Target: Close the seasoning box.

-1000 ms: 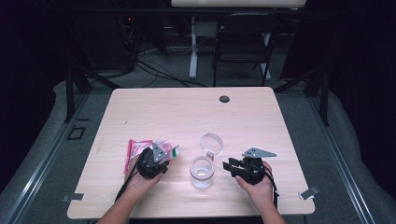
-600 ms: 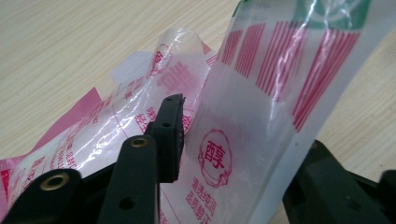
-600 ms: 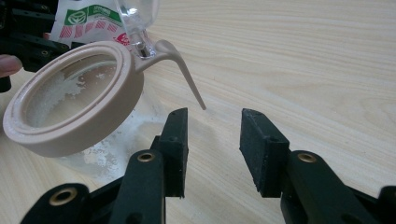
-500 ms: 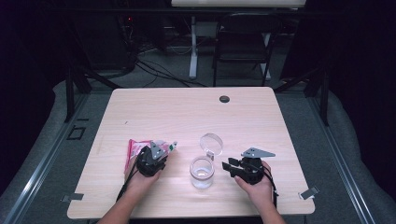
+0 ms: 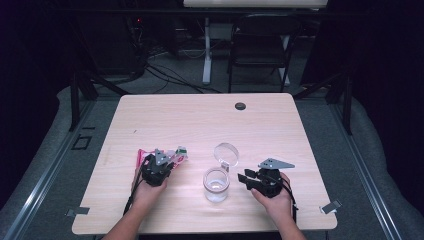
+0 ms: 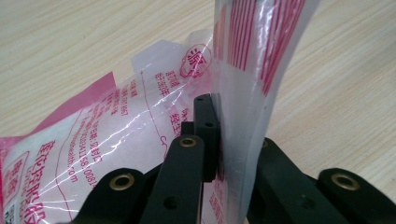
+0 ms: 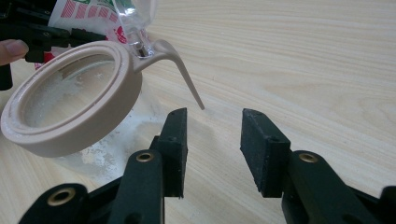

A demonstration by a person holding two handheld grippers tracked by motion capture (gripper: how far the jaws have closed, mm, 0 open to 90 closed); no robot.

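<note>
A: Eyes on the plastic packet [image 6: 154, 121], pink and white with red print. It lies at the near left of the tabletop [image 5: 210, 120], and the left hand-held gripper [image 5: 158, 169] has it pinched, jaws clamped tight on a fold of the film that stands up between them.

B: And the glass jar [image 5: 216, 184]?

A: Dead centre near the front edge, just beside the packet, upright and open. Its hinged lid [image 7: 70, 105], beige ring with a clear pane, is swung back and tilted (there's a whitish dusting on the glass, though I can't tell what it is).

B: So how far along are we?

A: Early, I'd judge. Jar open, packet gripped: that much looks done. What seems left is getting the packet over or into the jar, and the packet is not yet off the wood, as far as I can tell.

B: The right side?

A: The right hand-held gripper [image 7: 212, 149] sits just right of the jar, jaws parted with a clear gap, holding nothing, touching nothing. The lid's slim tab hangs just ahead of them.

B: Anything else out there?

A: A small dark round cap [image 5: 240, 106] at the far edge, well apart from the action.
</note>
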